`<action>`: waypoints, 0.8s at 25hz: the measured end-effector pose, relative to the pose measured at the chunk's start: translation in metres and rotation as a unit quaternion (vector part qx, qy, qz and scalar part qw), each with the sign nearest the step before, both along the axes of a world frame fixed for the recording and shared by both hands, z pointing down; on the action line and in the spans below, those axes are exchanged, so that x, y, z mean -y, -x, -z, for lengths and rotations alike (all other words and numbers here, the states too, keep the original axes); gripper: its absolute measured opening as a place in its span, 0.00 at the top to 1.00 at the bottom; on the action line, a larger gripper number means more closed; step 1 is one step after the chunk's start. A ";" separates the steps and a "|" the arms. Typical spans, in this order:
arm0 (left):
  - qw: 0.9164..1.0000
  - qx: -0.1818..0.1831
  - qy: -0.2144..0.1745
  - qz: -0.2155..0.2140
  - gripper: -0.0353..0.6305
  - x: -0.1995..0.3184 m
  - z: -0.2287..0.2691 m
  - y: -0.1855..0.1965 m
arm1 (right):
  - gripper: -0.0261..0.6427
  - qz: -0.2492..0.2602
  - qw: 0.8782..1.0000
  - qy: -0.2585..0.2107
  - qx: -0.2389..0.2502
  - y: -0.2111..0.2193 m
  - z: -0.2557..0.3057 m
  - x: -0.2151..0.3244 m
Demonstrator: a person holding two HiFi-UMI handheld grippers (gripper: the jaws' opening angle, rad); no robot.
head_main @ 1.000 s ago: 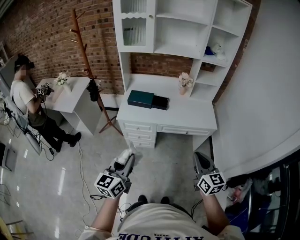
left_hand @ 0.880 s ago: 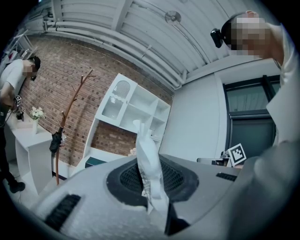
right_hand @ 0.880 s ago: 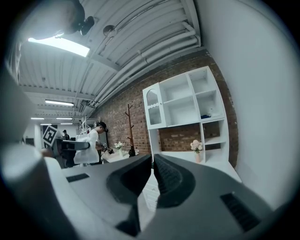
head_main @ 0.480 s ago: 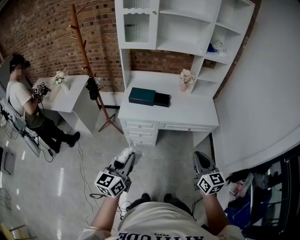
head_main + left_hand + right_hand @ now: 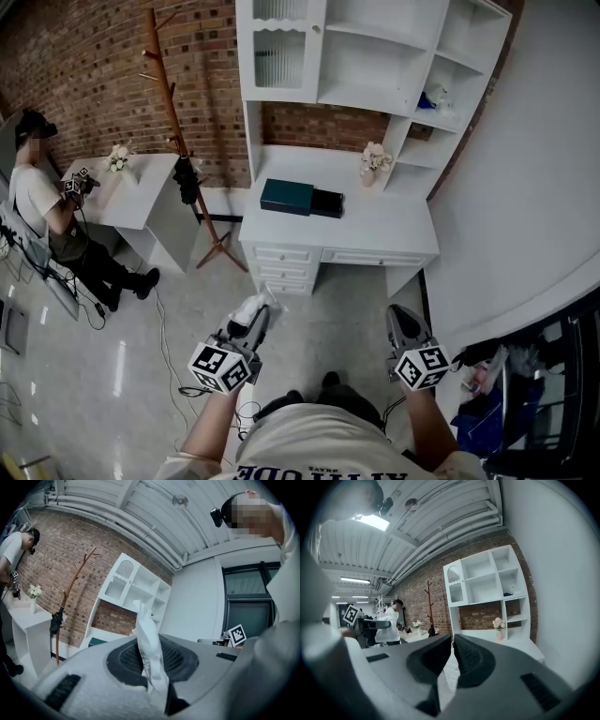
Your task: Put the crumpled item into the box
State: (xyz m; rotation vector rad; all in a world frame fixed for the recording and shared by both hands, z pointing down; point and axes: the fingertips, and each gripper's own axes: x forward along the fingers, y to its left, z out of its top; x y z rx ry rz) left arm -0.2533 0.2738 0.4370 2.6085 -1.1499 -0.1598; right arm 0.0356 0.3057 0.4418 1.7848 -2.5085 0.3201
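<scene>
Since a second ago we have stepped a little nearer the white wooden desk (image 5: 375, 230), which now sits slightly further right in the head view; both grippers keep their places in front of us.

Our left gripper (image 5: 255, 322) is clamped on the crumpled white paper wad (image 5: 149, 653), with its jaws nearly together around the wad's lower part and most of the paper standing free above them. Our right gripper (image 5: 404, 323) has its jaws all but touching and nothing between them.

The dark teal rectangular box (image 5: 286, 196) lies on the desk, well apart from us, and its black inner part seems to be pulled out at the right end.

We judge the grip to be the weak point. So little paper is pinched that a jolt while we walk could let the wad slide free. A thin cable (image 5: 165, 323) trails over the floor near our left side and could catch a foot.

The pale glossy floor (image 5: 122, 366) reflects the ceiling lights. A white shelf unit (image 5: 375, 56) rises from the desk against a red brick wall (image 5: 84, 66), and a small vase of flowers (image 5: 374, 161) stands under it. To the left are a wooden coat stand (image 5: 173, 103) and a seated person (image 5: 47, 216) at a second white table (image 5: 145, 202).
</scene>
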 end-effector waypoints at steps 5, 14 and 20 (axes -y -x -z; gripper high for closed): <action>1.000 0.001 0.004 0.000 0.85 0.010 -0.004 -0.001 | 0.91 0.000 1.000 0.001 0.002 -0.001 -0.002 0.011; 1.000 0.009 0.012 0.013 0.85 0.043 -0.010 -0.021 | 0.91 0.015 1.000 0.009 0.004 -0.018 -0.014 0.055; 0.999 0.014 0.019 0.027 0.85 0.077 -0.016 -0.037 | 0.91 0.034 0.999 0.012 -0.005 -0.028 -0.019 0.097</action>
